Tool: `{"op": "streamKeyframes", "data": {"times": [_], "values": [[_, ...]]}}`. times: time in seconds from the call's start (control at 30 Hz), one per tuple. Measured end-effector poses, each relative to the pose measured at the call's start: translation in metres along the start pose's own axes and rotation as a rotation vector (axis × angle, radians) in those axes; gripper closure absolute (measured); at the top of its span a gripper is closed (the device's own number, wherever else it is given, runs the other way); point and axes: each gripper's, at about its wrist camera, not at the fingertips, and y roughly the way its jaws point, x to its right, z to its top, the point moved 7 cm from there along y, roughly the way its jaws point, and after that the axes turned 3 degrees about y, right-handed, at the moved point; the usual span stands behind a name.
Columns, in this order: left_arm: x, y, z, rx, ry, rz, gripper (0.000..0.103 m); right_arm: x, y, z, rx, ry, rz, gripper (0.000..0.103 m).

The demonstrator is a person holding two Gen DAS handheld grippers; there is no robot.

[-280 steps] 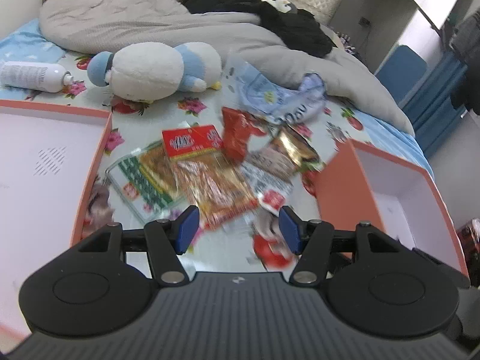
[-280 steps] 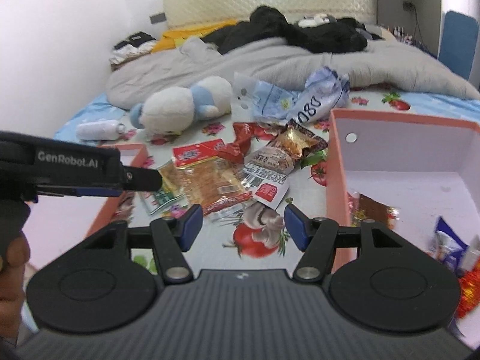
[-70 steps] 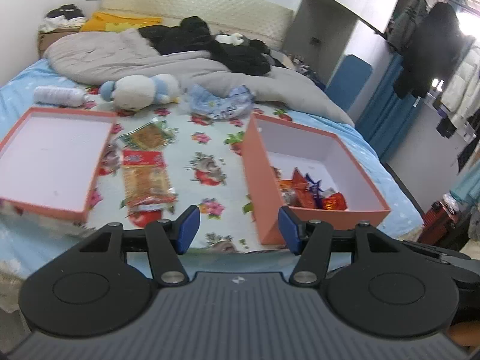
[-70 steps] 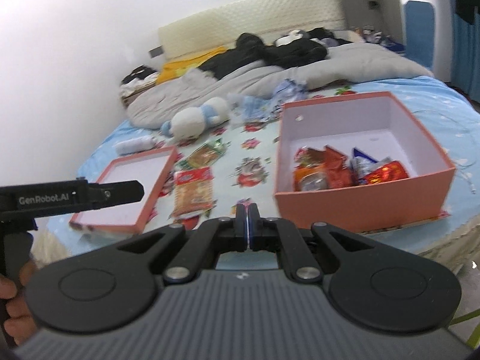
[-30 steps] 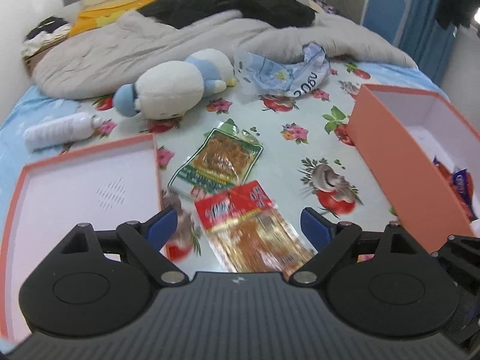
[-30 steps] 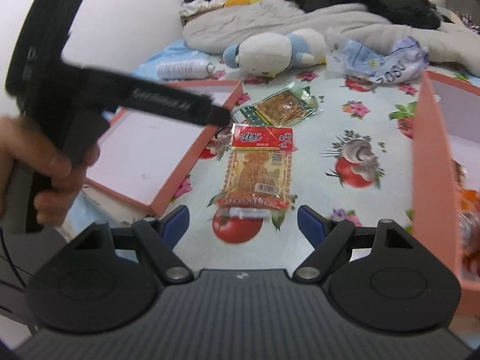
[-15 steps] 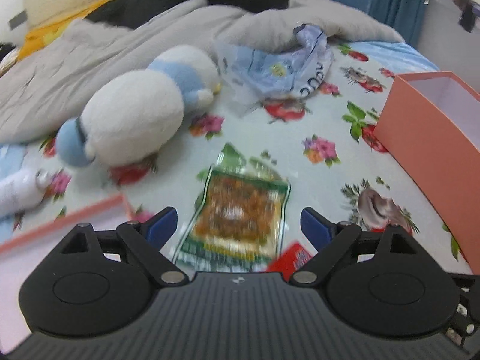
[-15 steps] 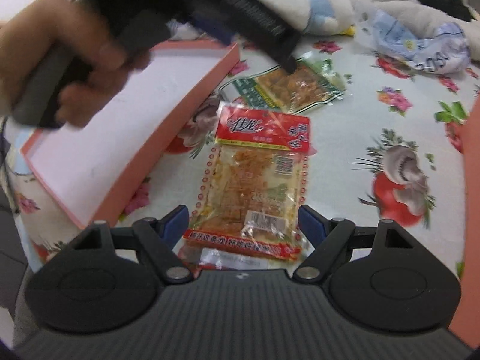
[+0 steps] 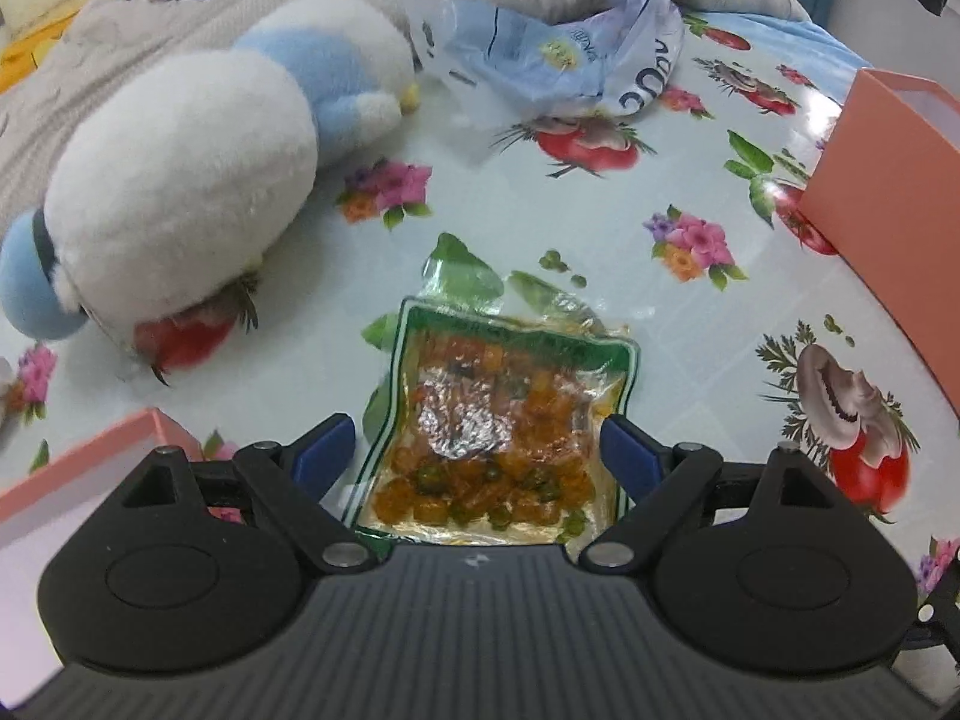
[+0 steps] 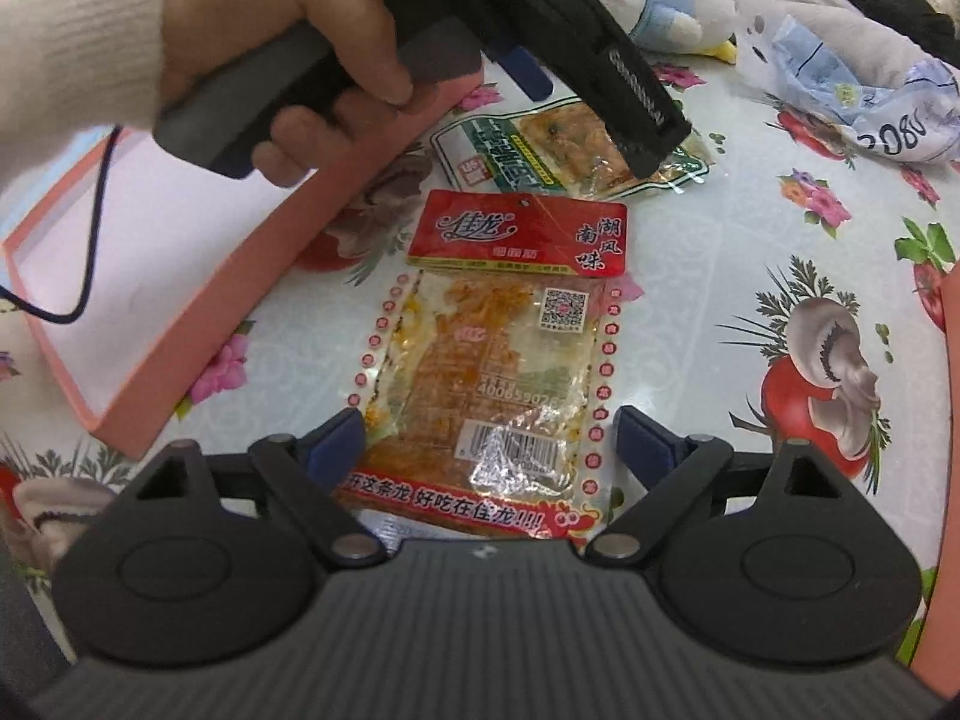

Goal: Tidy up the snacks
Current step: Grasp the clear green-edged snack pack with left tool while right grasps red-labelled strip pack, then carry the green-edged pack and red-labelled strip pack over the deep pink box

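Both wrist cams look steeply down, close over the bed (image 9: 540, 192). Left frames the green packet (image 9: 498, 420), right the red packet (image 10: 486, 372). Shared: green packet, plush toy (image 9: 180, 180).

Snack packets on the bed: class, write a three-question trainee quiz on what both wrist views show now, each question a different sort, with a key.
1. True or false: the left gripper is shut on the green-edged packet.
2. Which packet lies between the right gripper's fingers? A) red-headed packet B) green-edged packet C) blue plastic bag
3. Fill in: the plush toy is white and ____.

Key: 1 false, its jaws stand open around the packet; 2 A; 3 blue.
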Motion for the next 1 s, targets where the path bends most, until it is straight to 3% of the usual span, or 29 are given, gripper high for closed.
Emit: {"op": "streamKeyframes", "data": {"times": [0.13,0.4,0.47,0.63,1.0], "values": [[0.004,0.002,0.001,-0.003,-0.006,-0.004,0.014,-0.001,-0.001,0.0,0.001,-0.017,0.012,0.016],[0.013,-0.006,-0.001,-0.013,-0.025,0.009,0.03,-0.01,-0.006,0.0,0.003,-0.062,0.032,0.045],[0.014,-0.008,-0.002,-0.013,-0.043,0.009,0.034,-0.011,-0.008,0.0,0.0,-0.065,0.03,0.058],[0.013,-0.017,-0.006,-0.016,-0.115,0.011,0.042,-0.006,-0.019,-0.002,-0.012,-0.056,0.038,0.071],[0.026,-0.053,-0.04,-0.026,-0.305,0.031,0.049,0.052,-0.068,-0.036,-0.028,0.08,-0.049,0.073]]}}
